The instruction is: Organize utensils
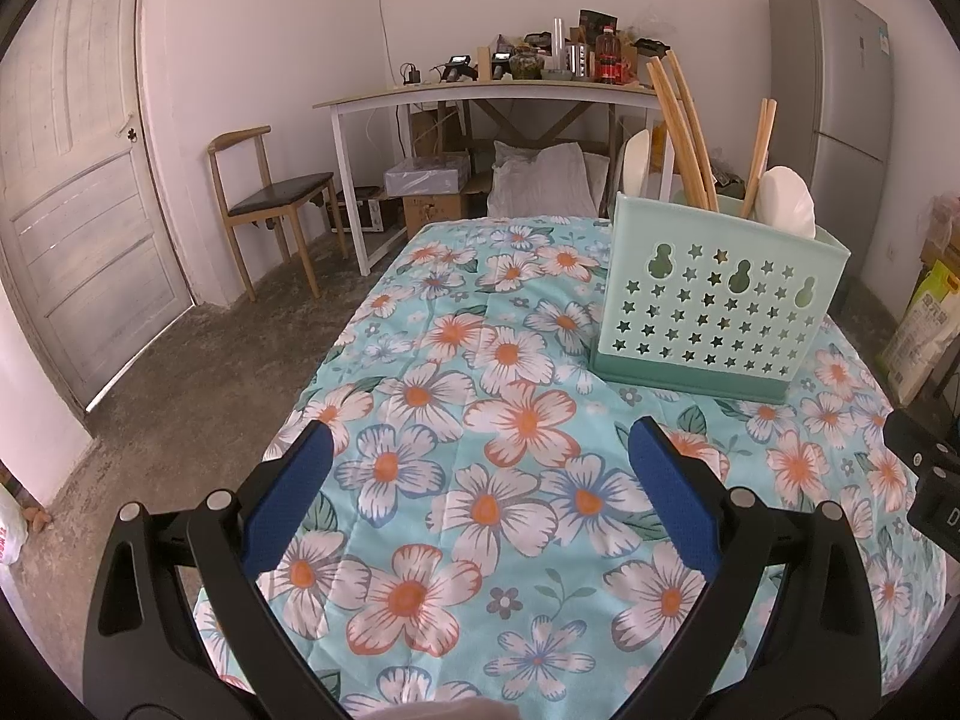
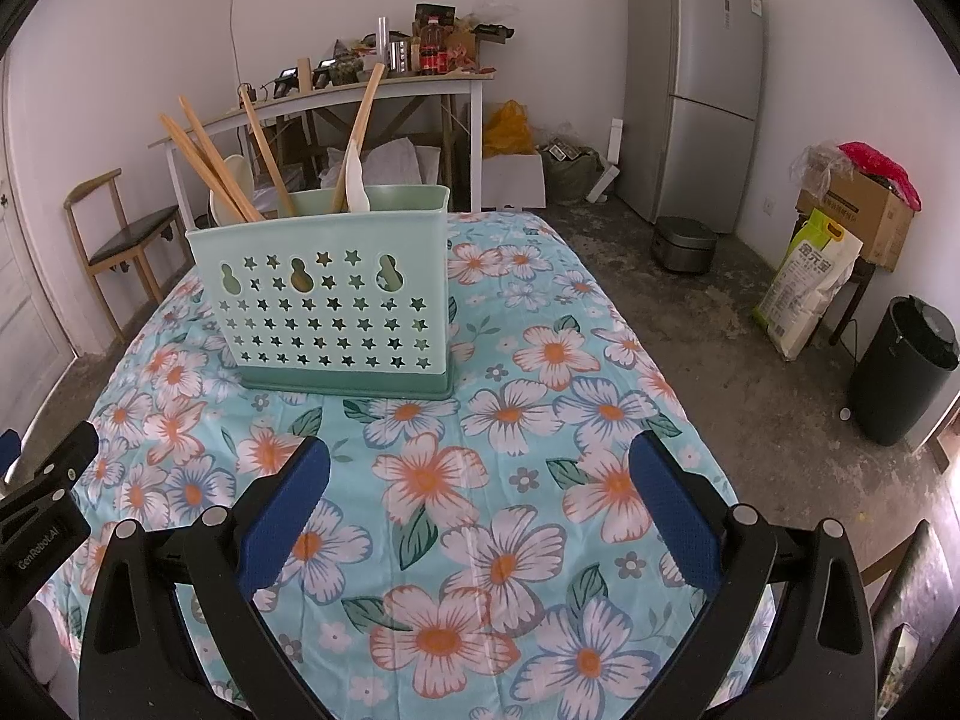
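Standing upright on the floral tablecloth (image 2: 510,420), the mint-green utensil caddy (image 2: 336,312) turned its star-punched broad side to both cameras. Wooden chopsticks (image 2: 207,165) rose out of it, long axes near vertical and tops leaning toward the left in the right wrist view. A white spoon (image 2: 358,177) stood bowl-up beside them, and another pale utensil (image 1: 786,201) poked up too, probably a second spoon. Both claws were spread wide with nothing between the blue pads: left gripper (image 1: 477,468), right gripper (image 2: 480,474), each hovering over bare cloth near the caddy. Plenty of clear cloth lay ahead, and the table's edge dropped to concrete floor (image 2: 780,372) on the right. Writing on the left gripper's body read "GenRobot.AI".
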### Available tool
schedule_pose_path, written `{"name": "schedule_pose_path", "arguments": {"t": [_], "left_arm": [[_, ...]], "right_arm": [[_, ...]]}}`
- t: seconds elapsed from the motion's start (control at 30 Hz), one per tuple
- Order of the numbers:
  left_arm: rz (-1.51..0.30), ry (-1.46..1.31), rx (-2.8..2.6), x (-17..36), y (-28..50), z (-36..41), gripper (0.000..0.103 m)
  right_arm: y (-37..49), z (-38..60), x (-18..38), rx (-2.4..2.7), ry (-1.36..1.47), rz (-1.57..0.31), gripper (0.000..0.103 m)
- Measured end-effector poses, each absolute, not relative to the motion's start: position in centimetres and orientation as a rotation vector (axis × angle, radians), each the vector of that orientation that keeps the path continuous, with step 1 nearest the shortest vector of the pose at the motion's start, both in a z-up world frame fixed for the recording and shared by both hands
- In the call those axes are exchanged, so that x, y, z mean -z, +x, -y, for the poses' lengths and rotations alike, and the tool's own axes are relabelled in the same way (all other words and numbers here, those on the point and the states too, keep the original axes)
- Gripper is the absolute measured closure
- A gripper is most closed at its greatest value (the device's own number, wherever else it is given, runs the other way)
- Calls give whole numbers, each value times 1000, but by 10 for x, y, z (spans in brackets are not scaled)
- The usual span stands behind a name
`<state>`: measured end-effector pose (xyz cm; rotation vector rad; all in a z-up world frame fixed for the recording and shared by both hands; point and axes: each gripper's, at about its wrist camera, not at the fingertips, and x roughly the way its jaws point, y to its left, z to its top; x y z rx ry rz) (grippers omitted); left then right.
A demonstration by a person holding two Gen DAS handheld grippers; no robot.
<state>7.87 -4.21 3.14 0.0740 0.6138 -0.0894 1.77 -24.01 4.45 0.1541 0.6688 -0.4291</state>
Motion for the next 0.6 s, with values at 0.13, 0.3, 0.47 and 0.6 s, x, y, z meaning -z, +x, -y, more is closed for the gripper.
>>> {"name": "schedule_pose_path", "arguments": {"t": [0.13,0.3,0.47,0.6], "left_arm": [[-614,75,88,-31,78,42,8],[-614,75,90,-31,79,42,8],[-615,76,89,-31,78,42,8],[-615,76,89,-31,77,42,8]], "right_arm": [[18,240,-45,429,152,-668,6],[18,240,-45,429,154,-669,6],[18,240,-45,430,154,-667,6],[18,240,-45,430,154,-669,6]]}}
